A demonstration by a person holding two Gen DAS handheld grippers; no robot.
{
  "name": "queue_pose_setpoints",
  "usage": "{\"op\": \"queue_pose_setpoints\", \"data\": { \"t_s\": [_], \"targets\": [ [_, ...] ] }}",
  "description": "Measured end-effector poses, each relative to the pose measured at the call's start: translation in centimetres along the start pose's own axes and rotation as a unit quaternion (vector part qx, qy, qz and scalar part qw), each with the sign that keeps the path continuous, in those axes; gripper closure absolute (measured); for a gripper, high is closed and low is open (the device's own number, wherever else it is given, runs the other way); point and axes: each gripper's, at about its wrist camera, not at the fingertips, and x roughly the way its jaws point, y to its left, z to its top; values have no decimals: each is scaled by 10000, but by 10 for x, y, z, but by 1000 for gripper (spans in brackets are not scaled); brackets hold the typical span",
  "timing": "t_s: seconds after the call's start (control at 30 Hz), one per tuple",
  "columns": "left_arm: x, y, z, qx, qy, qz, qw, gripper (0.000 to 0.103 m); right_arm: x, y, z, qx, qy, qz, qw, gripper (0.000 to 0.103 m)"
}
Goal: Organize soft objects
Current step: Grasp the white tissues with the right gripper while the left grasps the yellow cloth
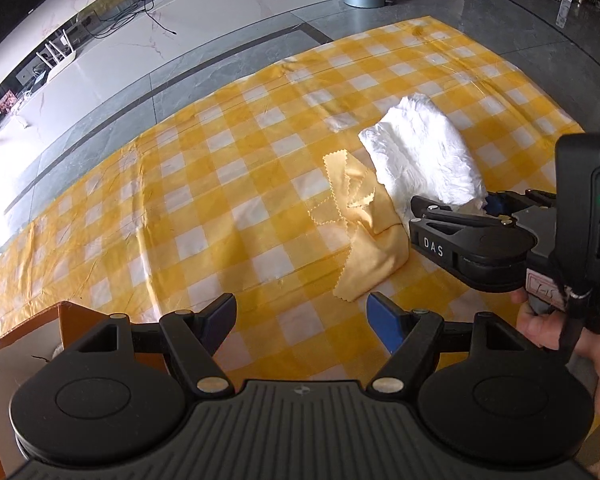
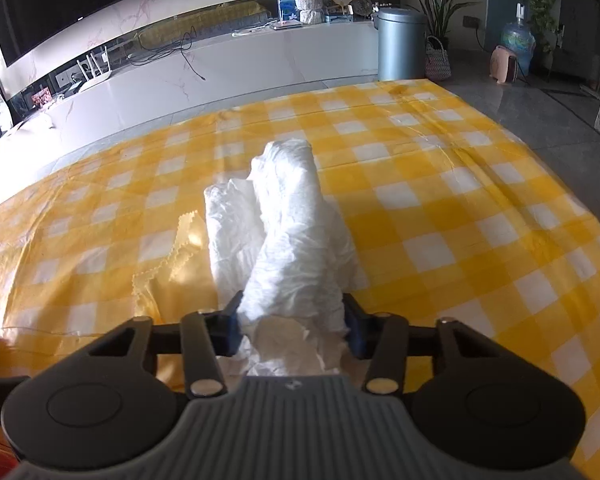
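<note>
Your right hand-held gripper (image 2: 292, 320) clamps the crumpled white fabric bundle (image 2: 288, 232) to lift it off the yellow zigzag-edged cloth (image 1: 364, 236), while your left hand-held gripper (image 1: 302, 316) hovers spread beside that cloth.

Open checkered cloth (image 1: 228, 184) across centre and left of frame, orange-edged box (image 1: 66, 322) at lower left, yellow cloth (image 1: 374, 248) and white cloth (image 1: 424, 152) bunched right of centre, possibly touching.

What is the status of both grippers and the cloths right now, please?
Right gripper shut on white cloth. Left gripper open, empty, short of yellow cloth. Nothing in the way.
</note>
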Motion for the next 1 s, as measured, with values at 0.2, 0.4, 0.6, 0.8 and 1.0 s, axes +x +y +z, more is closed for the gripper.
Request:
{"op": "queue_pose_setpoints", "data": {
  "t_s": [0.2,0.4,0.6,0.8,1.0],
  "targets": [
    [12,-28,9,871,205,-71,9960,16,-11,-18,4,494,96,234,9985,80],
    [36,-40,23,1043,358,-68,9939,16,-17,-29,4,714,212,57,9972,80],
    [67,-45,34,822,525,-481,9941,14,-19,-38,2,949,313,26,9950,80],
    [77,-63,42,1477,524,-256,9873,13,-18,-47,2,1223,406,136,9916,79],
    [84,-75,47,2270,274,-357,9729,9,-21,-47,1,1242,420,150,9913,78]
  ]
}}
